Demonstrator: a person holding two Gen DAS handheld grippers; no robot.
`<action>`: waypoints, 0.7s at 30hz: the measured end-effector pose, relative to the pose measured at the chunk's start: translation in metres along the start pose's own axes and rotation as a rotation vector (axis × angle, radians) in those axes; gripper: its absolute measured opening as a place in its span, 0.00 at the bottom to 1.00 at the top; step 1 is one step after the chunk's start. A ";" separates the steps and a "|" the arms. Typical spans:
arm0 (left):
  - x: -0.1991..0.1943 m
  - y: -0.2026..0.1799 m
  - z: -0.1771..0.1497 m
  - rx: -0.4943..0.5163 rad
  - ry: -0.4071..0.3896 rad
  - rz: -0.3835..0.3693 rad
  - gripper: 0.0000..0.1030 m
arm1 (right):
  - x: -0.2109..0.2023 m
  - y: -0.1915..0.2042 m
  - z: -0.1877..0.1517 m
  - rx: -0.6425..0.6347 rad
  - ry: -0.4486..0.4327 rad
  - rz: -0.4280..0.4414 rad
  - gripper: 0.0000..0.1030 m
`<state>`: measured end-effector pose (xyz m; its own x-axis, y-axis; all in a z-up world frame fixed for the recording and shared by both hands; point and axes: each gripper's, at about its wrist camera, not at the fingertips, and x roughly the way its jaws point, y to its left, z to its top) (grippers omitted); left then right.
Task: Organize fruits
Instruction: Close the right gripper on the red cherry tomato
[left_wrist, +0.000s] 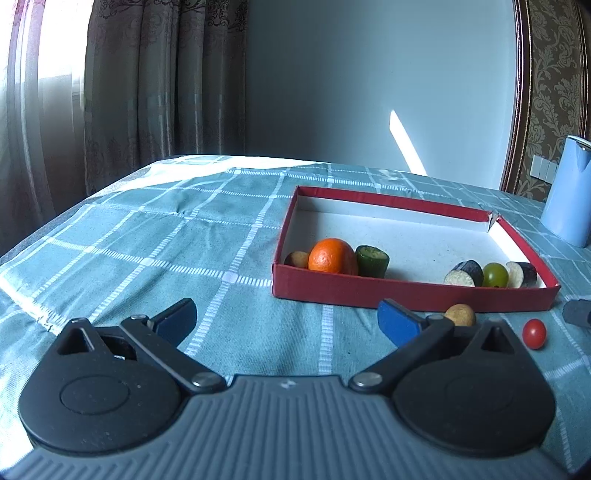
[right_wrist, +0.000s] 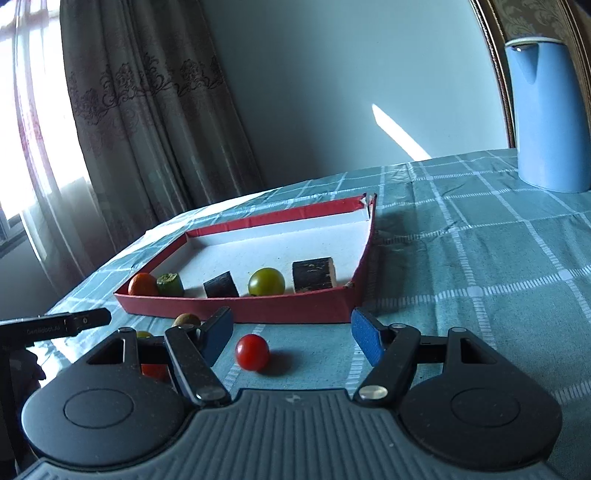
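Left wrist view: left gripper (left_wrist: 286, 319) angles down at the worktop (left_wrist: 147, 240), released wide and empty, short of the red box (left_wrist: 406, 291). Inside the box lie an orange (left_wrist: 331, 256) and a green grape (left_wrist: 495, 274). Only the right wrist view shows the right gripper (right_wrist: 291, 332), released around a cherry tomato (right_wrist: 252, 352) without touching, before the box.

Blue jug (right_wrist: 546, 114) on checked tablecloth (right_wrist: 480, 258), curtains (right_wrist: 147, 110) behind.
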<state>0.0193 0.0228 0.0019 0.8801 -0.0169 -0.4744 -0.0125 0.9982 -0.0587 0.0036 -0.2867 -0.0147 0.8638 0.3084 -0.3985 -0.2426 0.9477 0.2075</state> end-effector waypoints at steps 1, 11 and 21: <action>0.000 0.002 -0.001 -0.009 0.001 -0.007 1.00 | 0.001 0.009 -0.001 -0.035 0.012 -0.001 0.68; 0.002 0.010 -0.001 -0.058 0.015 -0.044 1.00 | 0.026 0.041 -0.002 -0.166 0.112 -0.101 0.51; 0.002 0.010 -0.001 -0.057 0.012 -0.057 1.00 | 0.038 0.045 -0.003 -0.194 0.174 -0.109 0.23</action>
<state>0.0207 0.0328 -0.0004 0.8746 -0.0749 -0.4790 0.0103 0.9907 -0.1360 0.0242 -0.2321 -0.0228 0.8045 0.1977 -0.5601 -0.2472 0.9689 -0.0131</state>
